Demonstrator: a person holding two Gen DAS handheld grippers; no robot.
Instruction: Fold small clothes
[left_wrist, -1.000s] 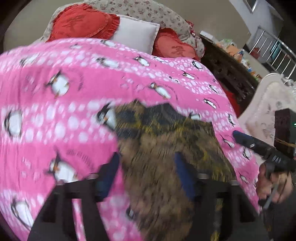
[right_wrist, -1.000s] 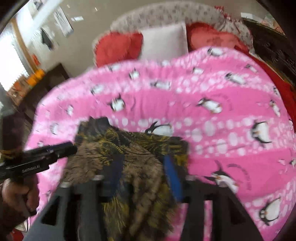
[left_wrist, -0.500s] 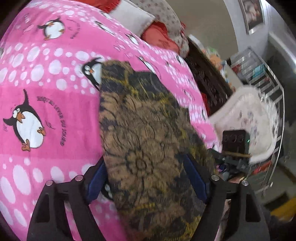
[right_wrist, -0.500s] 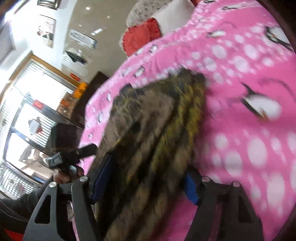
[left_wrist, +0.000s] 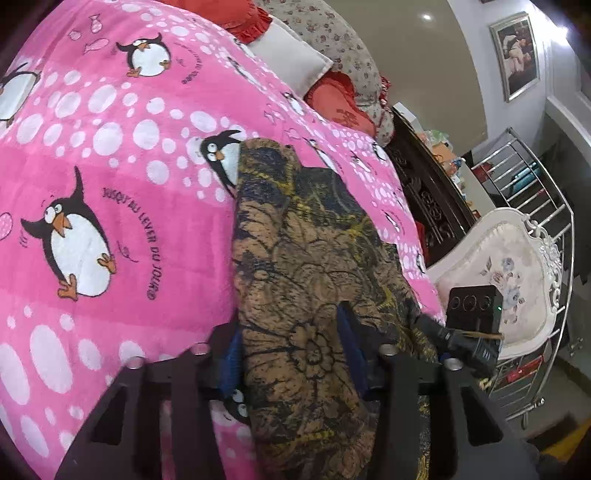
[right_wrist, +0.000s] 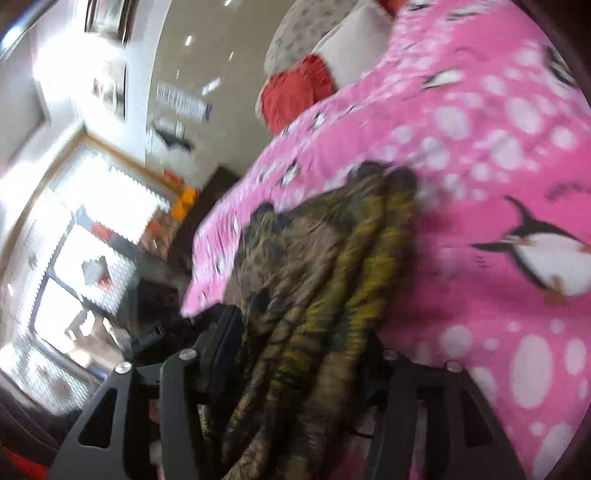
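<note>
Change: since a second ago both cameras are tilted over, and the garment (left_wrist: 306, 280) is seen drawn into a narrower, longer shape between the fingers.
Garment place: it is laid on the pink penguin blanket (left_wrist: 110, 206), near the bed's edge, its near end lifted in both tools.
Left gripper (left_wrist: 291, 354): it is closed onto the near hem, with cloth bunched between the blue pads.
Right gripper (right_wrist: 295, 354): it is pinched on the gathered, ridged side of the same garment (right_wrist: 325, 266).
Progress: the cloth is judged partly folded, with layers stacked lengthwise; a final fold and flattening are judged to be left.
Left view only: the flat patterned top face, the pillows (left_wrist: 295, 62) and the white chair (left_wrist: 509, 280) are shown.
Right view only: the stacked fold edges and a bright window (right_wrist: 85, 236) are shown, though blurred.
</note>
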